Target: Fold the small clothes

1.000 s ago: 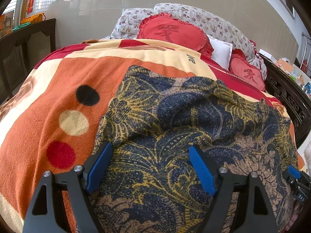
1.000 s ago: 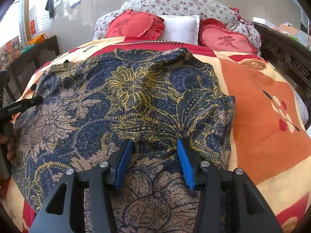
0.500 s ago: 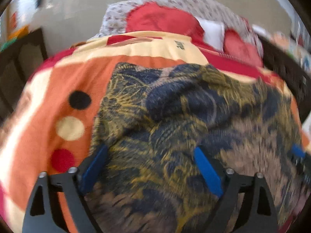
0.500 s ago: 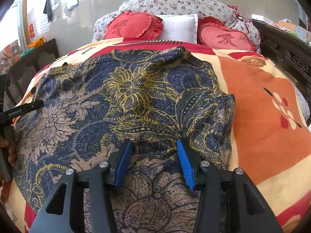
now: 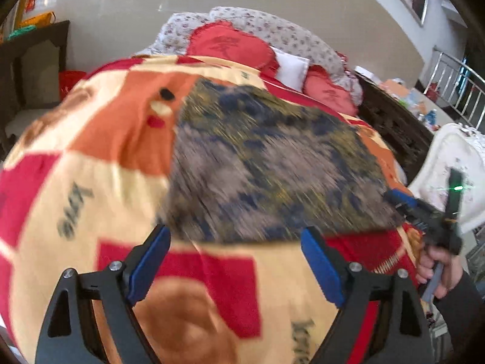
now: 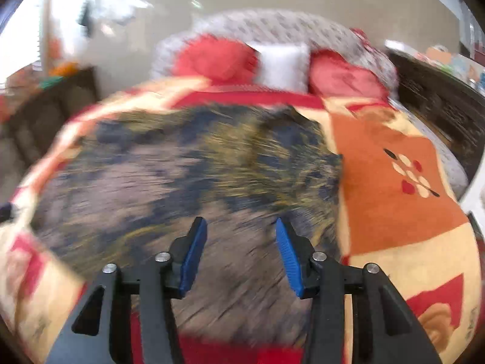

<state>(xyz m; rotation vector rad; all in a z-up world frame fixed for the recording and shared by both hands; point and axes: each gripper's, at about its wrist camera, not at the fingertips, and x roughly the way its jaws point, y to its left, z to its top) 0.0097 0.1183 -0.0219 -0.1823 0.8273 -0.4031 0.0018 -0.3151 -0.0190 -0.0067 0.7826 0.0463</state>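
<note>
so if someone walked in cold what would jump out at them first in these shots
First, the dark blue and gold floral garment, spread flat across the middle of the bed, though motion blur smears its pattern. Under it lies a loud orange, red and cream blanket, with red heart-shaped cushions and a white pillow at the head. Both the left gripper and right gripper hang open near the garment's near edge.

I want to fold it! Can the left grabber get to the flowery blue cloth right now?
Probably yes. The left gripper is open above the blanket, just short of the cloth's near edge, and nothing lies between them.
</note>
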